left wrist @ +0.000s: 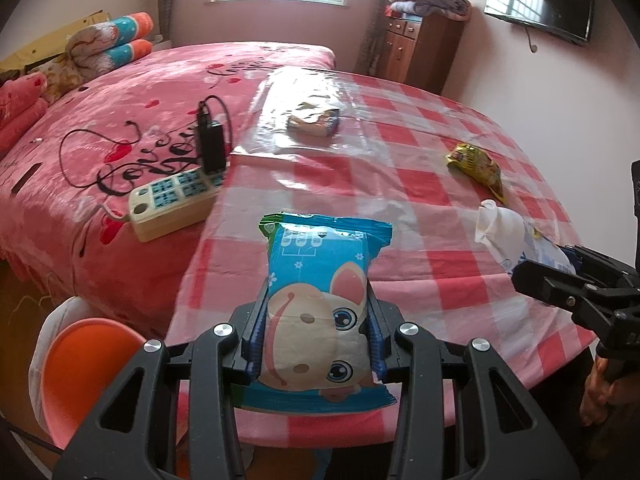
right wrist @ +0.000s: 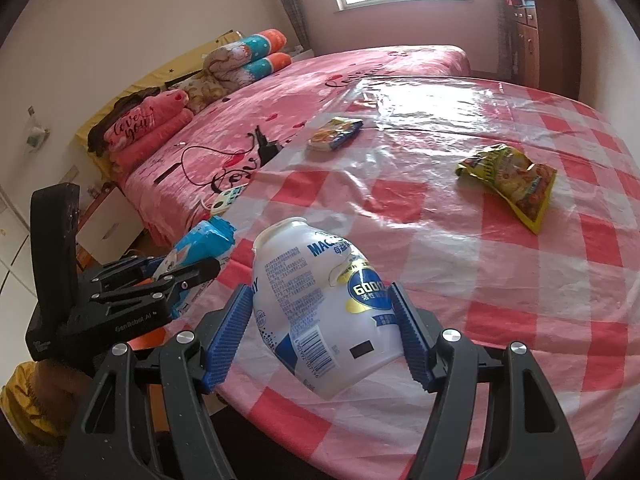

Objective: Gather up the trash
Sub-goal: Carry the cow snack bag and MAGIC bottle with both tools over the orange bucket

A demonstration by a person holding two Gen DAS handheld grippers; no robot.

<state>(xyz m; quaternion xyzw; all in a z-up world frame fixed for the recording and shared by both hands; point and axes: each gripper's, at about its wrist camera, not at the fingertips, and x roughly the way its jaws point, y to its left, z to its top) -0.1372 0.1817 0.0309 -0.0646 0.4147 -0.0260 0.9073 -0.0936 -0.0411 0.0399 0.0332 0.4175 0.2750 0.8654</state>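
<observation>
Over the near edge of a round table (right wrist: 520,300) covered in red-and-white checked cloth under clear plastic, the left gripper (left wrist: 316,336) pinches a blue snack packet (left wrist: 320,300) printed with a cartoon animal. The right gripper (right wrist: 324,320) clamps a crushed white plastic bottle (right wrist: 320,304) between its blue pads. A yellow wrapper (right wrist: 512,180) and a smaller packet (right wrist: 334,133) lie farther back on the table. A pink bed (left wrist: 120,120) stands beyond.

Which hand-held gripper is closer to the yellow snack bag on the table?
Right. The right hand-held gripper, shut on the white bottle, is nearest the yellow snack bag; the left hand-held gripper, shut on the blue wipes pack, is farther off on its far side.
</observation>
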